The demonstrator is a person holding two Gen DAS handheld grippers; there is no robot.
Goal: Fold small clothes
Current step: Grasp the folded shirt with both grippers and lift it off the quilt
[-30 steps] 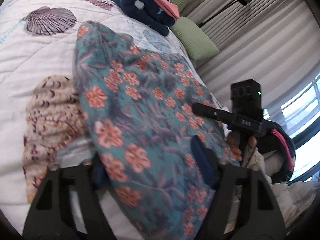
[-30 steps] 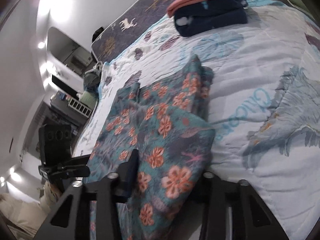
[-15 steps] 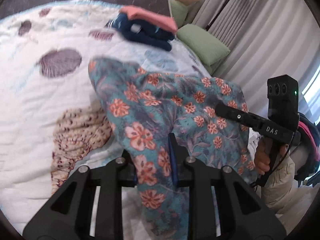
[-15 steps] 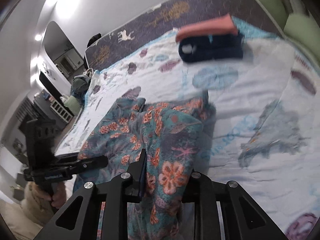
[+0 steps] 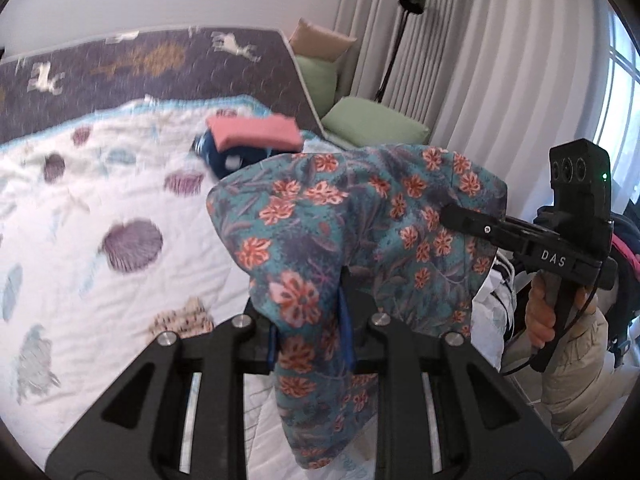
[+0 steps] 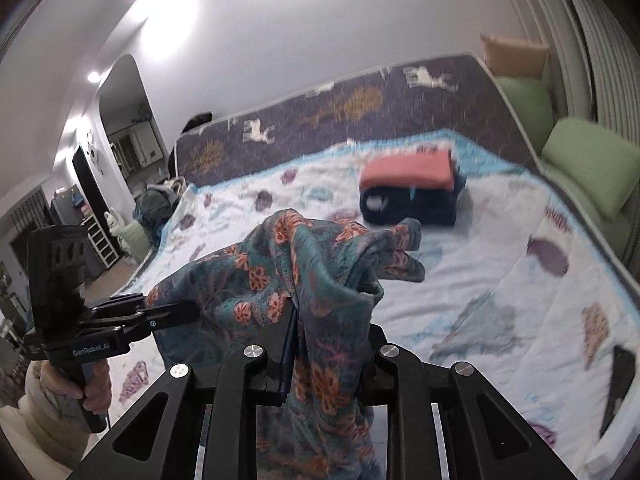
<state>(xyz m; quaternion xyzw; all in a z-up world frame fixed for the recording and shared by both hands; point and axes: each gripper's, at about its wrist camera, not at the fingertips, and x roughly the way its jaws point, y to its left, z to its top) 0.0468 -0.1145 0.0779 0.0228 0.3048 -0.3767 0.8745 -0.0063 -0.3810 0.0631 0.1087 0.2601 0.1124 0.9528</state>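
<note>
**Inspector A:** Item under handling: the floral garment [image 5: 360, 216], teal cloth printed with orange flowers. It is lifted off the bed [image 5: 100, 200] and hangs between both tools, sagging in the middle. The left claw [image 5: 310, 320] is clamped on one bunched edge, cloth pinched between its blue pads; the right claw [image 6: 332, 332] is clamped on the opposite edge in the same way. Neither is fully shut, since the fabric fills the gap.

**Inspector B:** Step in hand?

**Inspector A:** In my judgement, the lift and spread ahead of a fold. The cloth is crumpled, with one corner flopped over on the right wrist view, so no clean crease exists yet.

**Inspector B:** What does the next move call for?

**Inspector A:** Probably drawing the two claws apart to pull the span taut, then lowering it flat onto the bed quilt before folding. Both grips need to hold evenly, as a slack side would let the loose corner tuck under.

**Inspector B:** Material notes?

**Inspector A:** The garment looks soft, slightly fuzzy and limp. It drapes readily and keeps no shape. The quilt is white, stitched and padded, printed with shells. Near the headboard [image 6: 360, 104] sits a folded stack [image 6: 412, 192], a coral piece on top of a navy one, square-edged and well apart from the work. Green cushions [image 5: 372, 124] lie beyond the bed's edge.
</note>
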